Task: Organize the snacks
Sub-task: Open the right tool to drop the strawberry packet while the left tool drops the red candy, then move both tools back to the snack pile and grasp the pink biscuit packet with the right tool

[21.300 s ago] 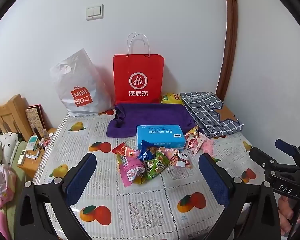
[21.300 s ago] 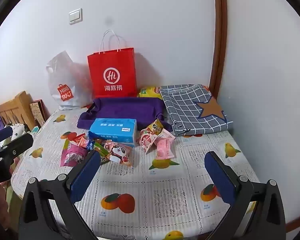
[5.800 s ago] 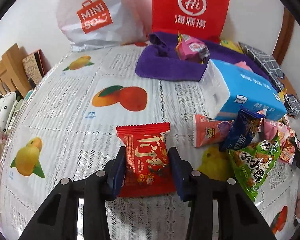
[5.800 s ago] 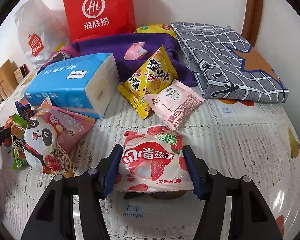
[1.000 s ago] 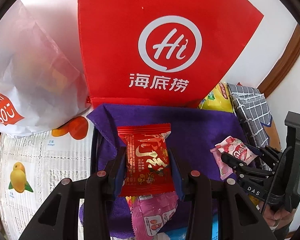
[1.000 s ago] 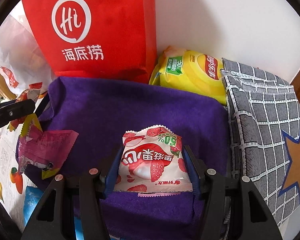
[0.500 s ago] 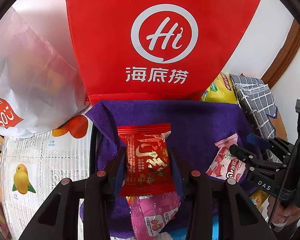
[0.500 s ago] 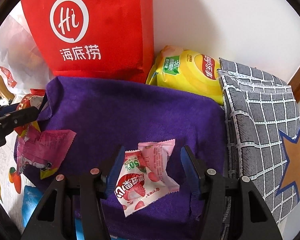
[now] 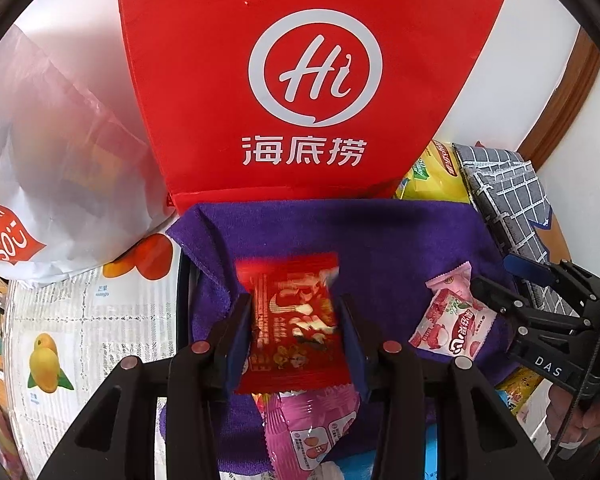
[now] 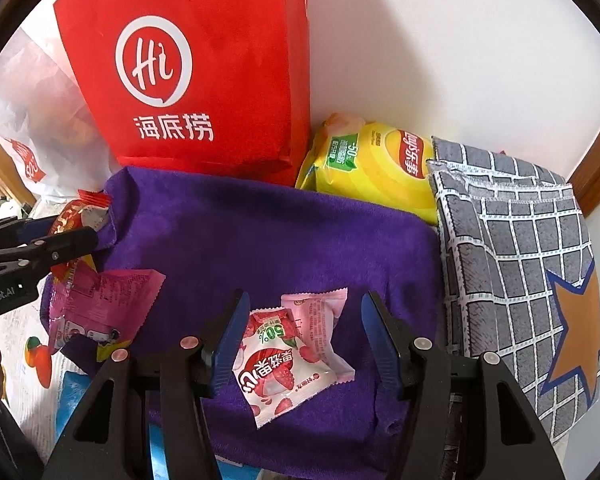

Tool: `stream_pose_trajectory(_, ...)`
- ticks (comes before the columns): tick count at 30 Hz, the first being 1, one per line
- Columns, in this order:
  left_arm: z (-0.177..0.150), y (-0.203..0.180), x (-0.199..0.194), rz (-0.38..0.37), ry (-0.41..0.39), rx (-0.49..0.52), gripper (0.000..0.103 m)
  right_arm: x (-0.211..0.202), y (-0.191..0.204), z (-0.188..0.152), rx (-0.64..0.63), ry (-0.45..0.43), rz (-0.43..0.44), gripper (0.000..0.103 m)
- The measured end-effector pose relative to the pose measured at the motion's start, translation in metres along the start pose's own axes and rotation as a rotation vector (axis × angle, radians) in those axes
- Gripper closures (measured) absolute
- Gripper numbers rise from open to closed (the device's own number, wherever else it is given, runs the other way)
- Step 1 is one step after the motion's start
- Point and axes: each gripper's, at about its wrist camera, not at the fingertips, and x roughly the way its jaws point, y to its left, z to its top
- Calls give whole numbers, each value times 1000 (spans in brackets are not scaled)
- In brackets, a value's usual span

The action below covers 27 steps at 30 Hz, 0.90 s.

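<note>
While the red snack packet (image 9: 292, 320) hangs blurred and a little askew between the two pads of the left gripper (image 9: 293, 304), those jaws have just been opening. The pads look to have let go of the packet's edges, so it is loose between them rather than pinched. It sits above the near left part of the purple towel (image 10: 280, 232), over a magenta packet (image 10: 100, 304) that lies on the towel's left edge.

Over to the right, the strawberry packet (image 10: 276, 364) lies flat on the towel, overlapping a pale pink packet (image 10: 320, 312). The right gripper (image 10: 306, 300) is released. Its blue pads stand apart on either side of those two packets and touch neither.

Both grippers point steeply down at the towel, side by side. The left one's black fingers reach in from the left of the right wrist view. Part of the hand (image 9: 572, 412) holding the right gripper shows behind it in the left wrist view.

Behind the towel a red paper bag (image 10: 188, 72) stands upright against the wall. A yellow chip bag (image 10: 372, 164) is wedged beside it, and a grey checked cloth (image 10: 512, 248) lies folded to the right. A white plastic bag (image 9: 52, 152) slumps to the left on the fruit-print tablecloth (image 9: 92, 320).
</note>
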Motion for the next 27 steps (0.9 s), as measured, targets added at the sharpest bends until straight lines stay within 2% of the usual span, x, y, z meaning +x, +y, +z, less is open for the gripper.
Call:
stream_pose_trajectory(3, 0, 0, -2, -20, 11, 5, 54, -5, -1, 0, 7, -7, -8, 44)
stream_pose_trajectory(14, 3, -3, -37, -50, -49, 5, 49, -44, 0, -9, 27, -85, -30, 44)
stream_pose_trajectory(20, 2, -5, -56, -75, -76, 2, 49, -73, -15, -33, 78, -101, -52, 44)
stream_pose_trajectory(23, 1, -6, -67, -65, -78, -4, 49, -87, -28, -52, 119, -94, -47, 40)
stream_pose_trajectory(27, -1, -3, -92, -80, -127, -14, 47, -99, -38, -84, 130, -83, -81, 40)
